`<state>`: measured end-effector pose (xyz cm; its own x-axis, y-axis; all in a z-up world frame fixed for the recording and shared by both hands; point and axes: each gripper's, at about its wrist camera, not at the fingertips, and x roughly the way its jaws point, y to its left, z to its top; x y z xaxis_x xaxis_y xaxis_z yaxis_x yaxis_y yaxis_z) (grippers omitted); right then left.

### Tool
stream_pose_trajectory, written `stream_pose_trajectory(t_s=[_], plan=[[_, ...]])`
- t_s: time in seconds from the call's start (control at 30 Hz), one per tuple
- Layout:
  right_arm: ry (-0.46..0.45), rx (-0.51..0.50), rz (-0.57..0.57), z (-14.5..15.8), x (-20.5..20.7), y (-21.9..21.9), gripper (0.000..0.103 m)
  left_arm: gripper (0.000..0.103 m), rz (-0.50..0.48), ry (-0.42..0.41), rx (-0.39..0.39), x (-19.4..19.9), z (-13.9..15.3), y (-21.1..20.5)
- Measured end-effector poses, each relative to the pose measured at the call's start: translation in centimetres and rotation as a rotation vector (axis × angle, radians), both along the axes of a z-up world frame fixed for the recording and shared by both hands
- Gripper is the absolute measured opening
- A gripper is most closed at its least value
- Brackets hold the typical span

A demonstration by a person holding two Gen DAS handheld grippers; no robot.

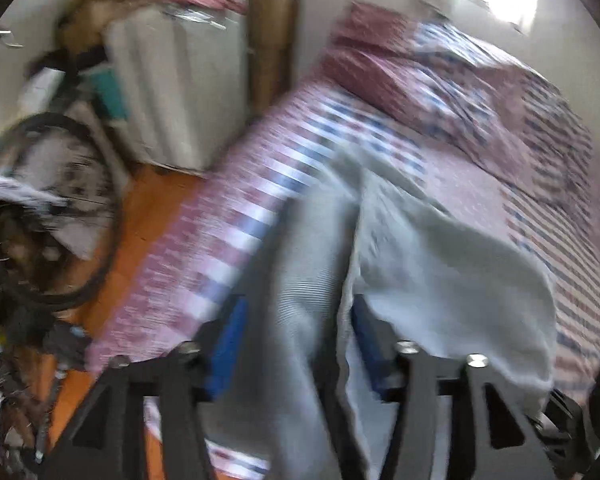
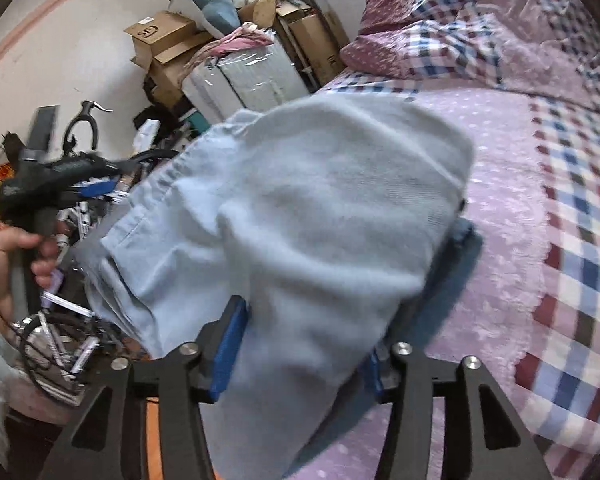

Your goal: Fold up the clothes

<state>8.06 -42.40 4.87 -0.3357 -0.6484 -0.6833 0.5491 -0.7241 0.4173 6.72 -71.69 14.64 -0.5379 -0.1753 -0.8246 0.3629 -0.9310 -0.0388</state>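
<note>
the bed, in a pink and checked cover, lies ahead of both sets of jaws. a pale blue garment hangs between the fingers of the right gripper, which stand spread on either side of the cloth; whether the blue pads press it, i cannot tell. the left gripper likewise has cloth draped between spread jaws, grip unclear through blur. only the right view shows the person's hand on the other tool's handle; only the left view shows a bicycle wheel left of the jaws.
</note>
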Motion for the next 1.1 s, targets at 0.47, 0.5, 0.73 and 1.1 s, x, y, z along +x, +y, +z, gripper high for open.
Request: stream_pose_trajectory(t_s=[0.47,0.5,0.73,1.1], plan=[[0.266,0.005,-0.132,8.1,4.8,17.4,0.082,0.081,0.025,0.27,0.038,9.7,6.3,3.5],[0.282,-0.006,-0.153,8.9,4.9,18.9,0.083,0.083,0.011,0.304,0.039,10.1,7.2,4.8],[0.387,-0.023,-0.284,13.7,6.2,30.4,0.094,0.088,-0.119,0.547,0.133,12.2,12.7,15.5],[0.46,0.049,-0.51,14.8,5.1,47.2,0.103,0.102,-0.342,0.659,0.252,9.0,12.6,35.4]])
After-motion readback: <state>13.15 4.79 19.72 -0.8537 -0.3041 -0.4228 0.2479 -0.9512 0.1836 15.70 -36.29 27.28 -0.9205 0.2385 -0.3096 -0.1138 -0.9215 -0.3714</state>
